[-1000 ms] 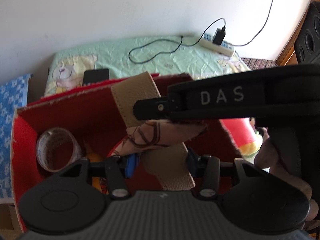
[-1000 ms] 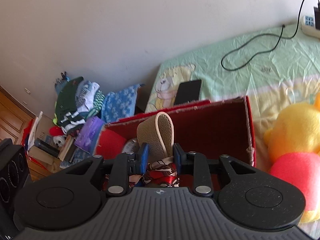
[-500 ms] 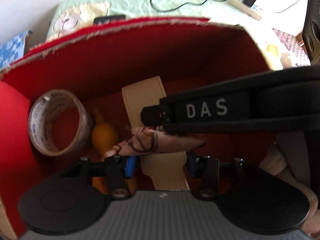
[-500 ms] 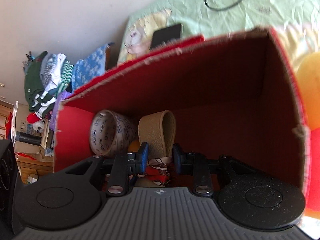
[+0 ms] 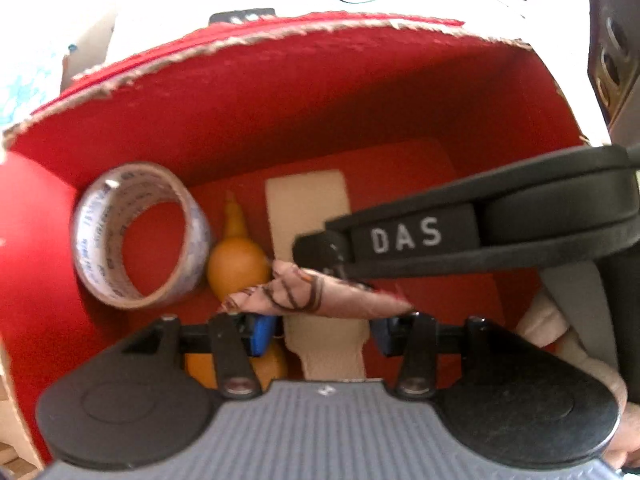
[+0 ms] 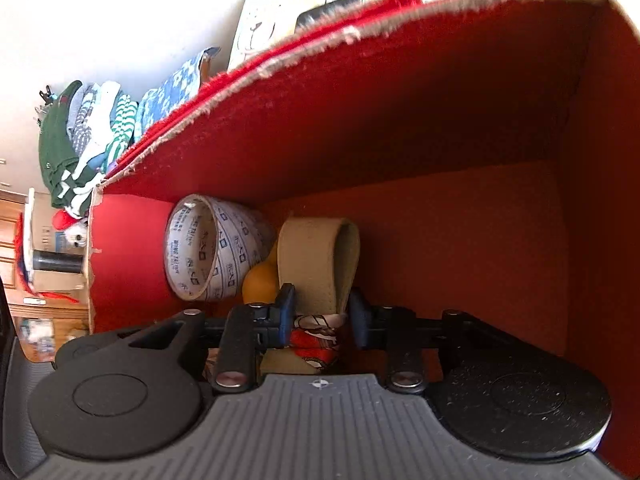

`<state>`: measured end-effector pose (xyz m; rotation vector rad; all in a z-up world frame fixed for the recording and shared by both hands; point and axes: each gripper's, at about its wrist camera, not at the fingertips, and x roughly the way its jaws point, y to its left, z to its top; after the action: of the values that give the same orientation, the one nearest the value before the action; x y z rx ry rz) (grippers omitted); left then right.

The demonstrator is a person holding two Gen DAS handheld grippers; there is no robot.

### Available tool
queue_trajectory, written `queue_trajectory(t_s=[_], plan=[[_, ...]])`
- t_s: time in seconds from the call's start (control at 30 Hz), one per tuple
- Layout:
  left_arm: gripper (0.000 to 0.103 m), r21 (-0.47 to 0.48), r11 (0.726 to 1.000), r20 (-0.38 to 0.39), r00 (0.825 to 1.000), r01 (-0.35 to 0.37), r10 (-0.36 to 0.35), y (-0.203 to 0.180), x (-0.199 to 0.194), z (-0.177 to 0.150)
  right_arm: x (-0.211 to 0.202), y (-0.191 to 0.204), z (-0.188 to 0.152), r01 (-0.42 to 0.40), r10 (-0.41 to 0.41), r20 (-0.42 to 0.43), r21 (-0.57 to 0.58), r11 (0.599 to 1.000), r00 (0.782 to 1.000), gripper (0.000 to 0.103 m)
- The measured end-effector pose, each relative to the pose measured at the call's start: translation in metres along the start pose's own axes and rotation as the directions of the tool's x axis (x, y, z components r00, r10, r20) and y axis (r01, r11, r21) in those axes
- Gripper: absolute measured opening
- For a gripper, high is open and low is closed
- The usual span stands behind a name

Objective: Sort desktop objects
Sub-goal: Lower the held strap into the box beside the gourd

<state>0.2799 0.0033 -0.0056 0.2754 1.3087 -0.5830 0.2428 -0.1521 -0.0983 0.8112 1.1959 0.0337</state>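
Observation:
Both grippers reach down into a red cardboard box (image 5: 320,92), which also shows in the right wrist view (image 6: 440,120). A beige leather strap (image 5: 306,204) with a patterned red-and-cream scarf (image 5: 320,292) tied to it lies on the box floor. My left gripper (image 5: 322,330) sits around the strap's near end with its jaws apart. My right gripper (image 6: 322,316) has opened around the strap (image 6: 316,264) and scarf (image 6: 316,340), with gaps at both pads. The right gripper's black body marked DAS (image 5: 460,236) crosses the left wrist view.
A roll of printed clear tape (image 5: 140,236) leans at the box's left, also in the right wrist view (image 6: 212,248). An orange gourd-shaped object (image 5: 238,260) lies between tape and strap. Outside are a phone (image 5: 242,16), clothes (image 6: 88,136) and a speaker (image 5: 616,40).
Both grippers lowered the strap and scarf from above the box down to its floor. The right gripper's jaws have opened off the strap, and the left jaws stand wider.

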Motion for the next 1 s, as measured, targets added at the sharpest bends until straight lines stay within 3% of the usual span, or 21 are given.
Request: queue_trajectory(t_s=[0.23,0.47,0.7,0.8,0.9,1.0], plan=[[0.048,-0.022,1.000,0.023,1.000,0.008,-0.007,0.003,-0.001,-0.001,-0.003,-0.002,-0.004,0.015,-0.015,0.020,-0.005,1.000,1.000,0.036],[0.050,-0.021,1.000,0.090,0.996,-0.007,0.009,0.001,-0.006,-0.005,-0.021,-0.004,-0.013,0.028,-0.026,0.150,-0.009,1.000,0.988,0.041],[0.053,-0.030,0.999,0.123,0.992,0.015,-0.011,0.005,-0.011,-0.007,-0.025,-0.014,-0.014,0.029,-0.035,0.193,0.038,0.999,0.981,0.041],[0.053,-0.026,1.000,0.126,0.992,0.015,-0.012,0.004,-0.010,-0.002,-0.023,-0.015,-0.008,0.024,-0.035,0.173,0.065,0.998,0.984,0.044],[0.053,-0.017,1.000,0.131,0.991,0.013,-0.011,-0.002,-0.010,-0.007,-0.013,-0.015,-0.003,0.012,-0.017,0.091,0.054,0.998,0.996,0.045],[0.053,-0.018,1.000,0.139,0.990,0.011,-0.009,0.006,-0.007,0.003,-0.015,-0.012,-0.001,0.017,-0.019,0.084,0.023,1.000,0.996,0.046]])
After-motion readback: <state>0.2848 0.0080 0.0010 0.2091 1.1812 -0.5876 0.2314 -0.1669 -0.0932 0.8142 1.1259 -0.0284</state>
